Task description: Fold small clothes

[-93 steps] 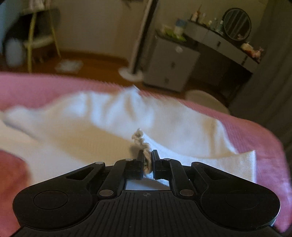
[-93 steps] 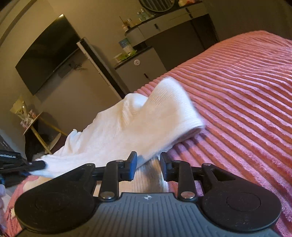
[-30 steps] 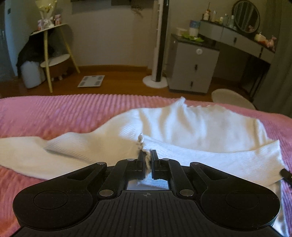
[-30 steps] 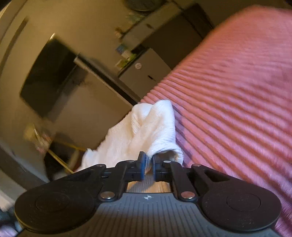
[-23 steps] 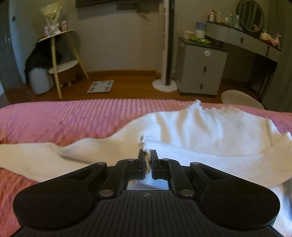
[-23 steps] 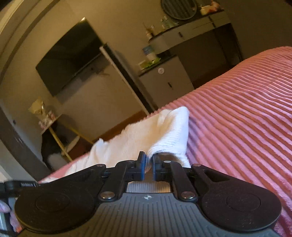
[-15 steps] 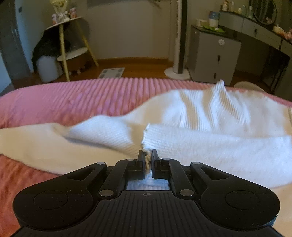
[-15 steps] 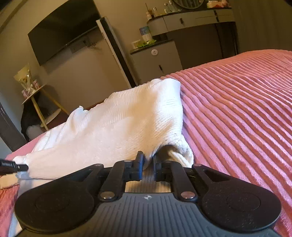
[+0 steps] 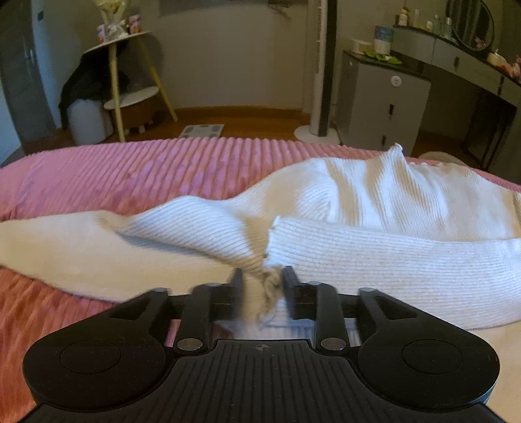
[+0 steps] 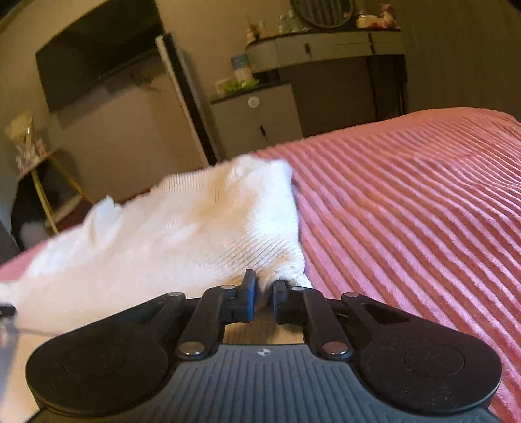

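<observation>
A white ribbed knit garment (image 9: 374,208) lies on a pink ribbed bedspread (image 9: 130,169). A folded part with a sleeve lies across its near side. My left gripper (image 9: 262,284) is low over the near edge, its jaws parted, with a bunched bit of the knit loose between them. My right gripper (image 10: 263,289) is at the garment's (image 10: 182,234) right corner, its jaws slightly parted with cloth still between them. The bedspread (image 10: 407,211) runs off to the right.
Past the bed's far edge are a grey cabinet (image 9: 381,101), a tower fan (image 9: 320,68), a dressing table with a round mirror (image 9: 472,26), a yellow-legged shelf stand (image 9: 130,81), a scale on the wooden floor (image 9: 202,130) and a wall TV (image 10: 97,52).
Both grippers lowered the folded garment onto the bed. The left gripper's jaws have opened and let go of the knit. The right gripper's jaws have parted slightly.
</observation>
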